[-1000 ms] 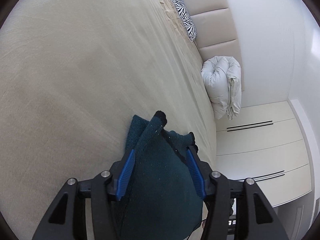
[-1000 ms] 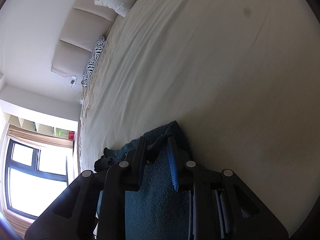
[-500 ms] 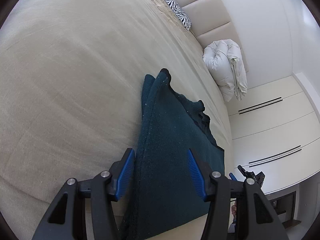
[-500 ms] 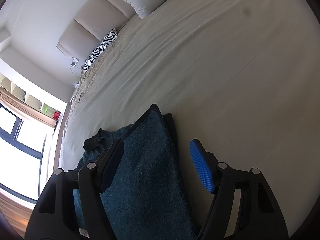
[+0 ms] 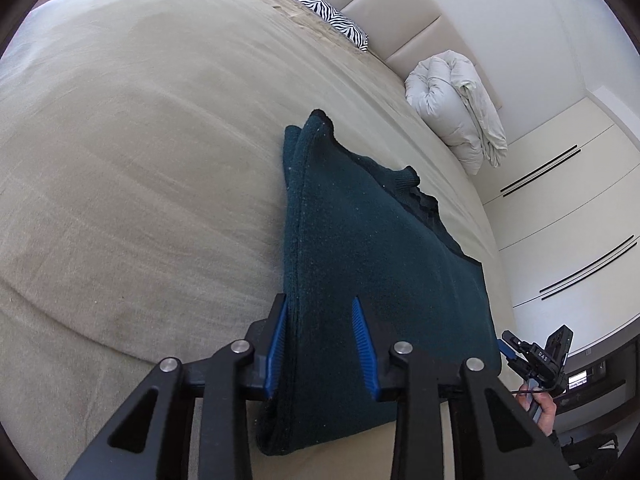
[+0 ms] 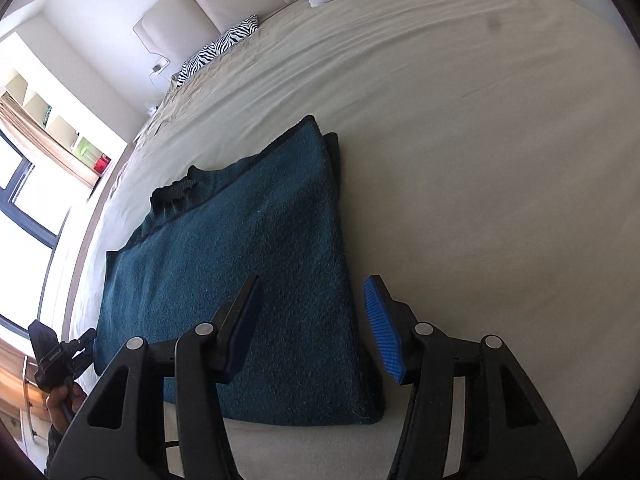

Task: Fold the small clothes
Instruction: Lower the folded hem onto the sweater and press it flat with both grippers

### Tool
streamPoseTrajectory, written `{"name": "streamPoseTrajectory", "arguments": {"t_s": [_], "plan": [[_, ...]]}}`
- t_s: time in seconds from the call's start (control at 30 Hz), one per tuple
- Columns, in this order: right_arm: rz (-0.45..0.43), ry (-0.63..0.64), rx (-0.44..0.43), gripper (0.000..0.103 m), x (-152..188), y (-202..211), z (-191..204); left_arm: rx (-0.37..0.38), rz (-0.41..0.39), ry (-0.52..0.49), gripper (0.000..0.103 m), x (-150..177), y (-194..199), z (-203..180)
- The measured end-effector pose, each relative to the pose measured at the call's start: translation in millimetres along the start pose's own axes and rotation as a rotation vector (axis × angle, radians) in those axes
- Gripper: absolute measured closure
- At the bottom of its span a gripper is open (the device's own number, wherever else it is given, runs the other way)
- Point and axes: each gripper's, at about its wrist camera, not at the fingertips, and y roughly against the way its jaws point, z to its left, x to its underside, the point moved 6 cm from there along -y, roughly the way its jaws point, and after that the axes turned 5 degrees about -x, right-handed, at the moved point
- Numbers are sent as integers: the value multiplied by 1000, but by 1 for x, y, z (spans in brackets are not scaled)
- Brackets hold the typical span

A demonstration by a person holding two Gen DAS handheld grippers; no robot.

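Beige bed point(image 5: 140, 160): one folded teal sweater point(image 5: 360, 260), two pillows, two tongs.

A wide bed with a beige sheet point(image 5: 140, 160) fills most of both views. At its head stands a cream padded headboard point(image 5: 404, 24), with a zebra-striped pillow point(image 5: 324, 12) and a rolled white duvet point(image 5: 460, 100) against it. White wardrobe doors point(image 5: 568, 216) line one wall; a bright window point(image 6: 24, 200) sits opposite.
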Motion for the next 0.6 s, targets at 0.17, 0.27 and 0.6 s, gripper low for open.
{"name": "streamPoseTrajectory", "arguments": {"t_s": [0.17, 0.27, 0.6], "plan": [[12, 25, 22, 61, 9, 4, -3, -43, -1, -21, 72, 6, 4, 1], [18, 24, 16, 61, 11, 4, -4, -55, -25, -27, 69, 10, 10, -1], [28, 61, 83, 94, 15, 3, -6, -95, -45, -100, 91, 17, 9, -10]]}}
